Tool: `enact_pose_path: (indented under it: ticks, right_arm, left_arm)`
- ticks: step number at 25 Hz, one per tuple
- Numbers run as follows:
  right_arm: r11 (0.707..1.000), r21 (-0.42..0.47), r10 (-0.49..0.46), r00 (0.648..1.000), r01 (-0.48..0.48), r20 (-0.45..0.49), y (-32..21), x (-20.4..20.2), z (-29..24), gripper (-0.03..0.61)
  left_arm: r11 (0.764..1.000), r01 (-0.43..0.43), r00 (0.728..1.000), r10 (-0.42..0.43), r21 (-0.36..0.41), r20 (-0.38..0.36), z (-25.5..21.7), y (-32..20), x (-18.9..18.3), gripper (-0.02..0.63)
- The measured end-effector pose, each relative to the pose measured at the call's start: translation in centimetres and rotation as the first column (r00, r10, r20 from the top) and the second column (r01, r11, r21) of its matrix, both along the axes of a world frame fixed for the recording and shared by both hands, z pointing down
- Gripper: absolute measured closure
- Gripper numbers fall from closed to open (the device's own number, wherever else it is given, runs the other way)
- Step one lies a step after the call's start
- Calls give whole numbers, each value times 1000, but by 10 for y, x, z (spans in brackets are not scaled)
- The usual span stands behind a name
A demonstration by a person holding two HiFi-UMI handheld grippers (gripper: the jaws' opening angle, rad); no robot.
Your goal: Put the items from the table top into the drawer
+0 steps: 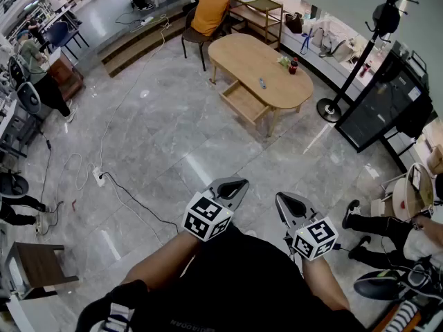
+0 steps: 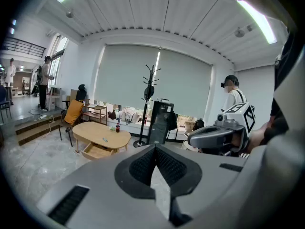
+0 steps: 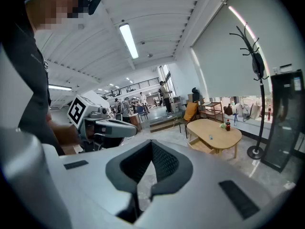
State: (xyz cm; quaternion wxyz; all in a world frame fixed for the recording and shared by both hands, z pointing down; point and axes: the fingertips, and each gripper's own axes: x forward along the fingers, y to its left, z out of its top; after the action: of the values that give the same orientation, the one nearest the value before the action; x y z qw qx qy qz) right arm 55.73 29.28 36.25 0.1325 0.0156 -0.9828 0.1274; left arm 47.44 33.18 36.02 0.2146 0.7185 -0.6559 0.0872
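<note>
left claw (image 1: 234,184): pressed together | right claw (image 1: 288,200): pressed together, near left | counter (image 1: 242,55), drawer (image 1: 243,102) pulled open: well ahead of the 2 claws

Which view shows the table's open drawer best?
The head view: it looks down into the pulled-out drawer, so its inside shows. Both gripper views catch it small, far off and from a low angle.

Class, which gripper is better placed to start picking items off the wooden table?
Right, marginally: the bottle stands toward its side of the table. Both the right gripper and left gripper are shut, empty and far away.
</note>
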Motion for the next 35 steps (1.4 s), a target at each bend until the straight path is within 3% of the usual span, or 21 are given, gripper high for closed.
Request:
enact_pose_path:
  ticks: [11, 17, 22, 28, 35]
  right_arm:
    - [1000, 1, -1, 1000, 1, 5, -6, 2, 1, 576]
    - [998, -31, -56, 996, 58, 74, 3, -3, -12, 575]
    - [999, -10, -37, 998, 37, 52, -8, -8, -6, 575]
    - [999, -25, -22, 999, 22, 32, -29, -26, 2, 575]
    - [999, -22, -39, 999, 39, 2, -54, -84, 9, 575]
  left_arm:
    - [1000, 0, 1000, 0, 6, 0, 0, -9, 3, 612]
    - [1000, 6, 1000, -6, -5, -22, 1, -10, 2, 612]
    - [1000, 18, 999, -18, -20, -27, 4, -16, -3, 612]
    - [999, 38, 999, -38, -36, -16, 4, -26, -29, 612]
    - [999, 33, 999, -34, -41, -34, 14, -52, -84, 612]
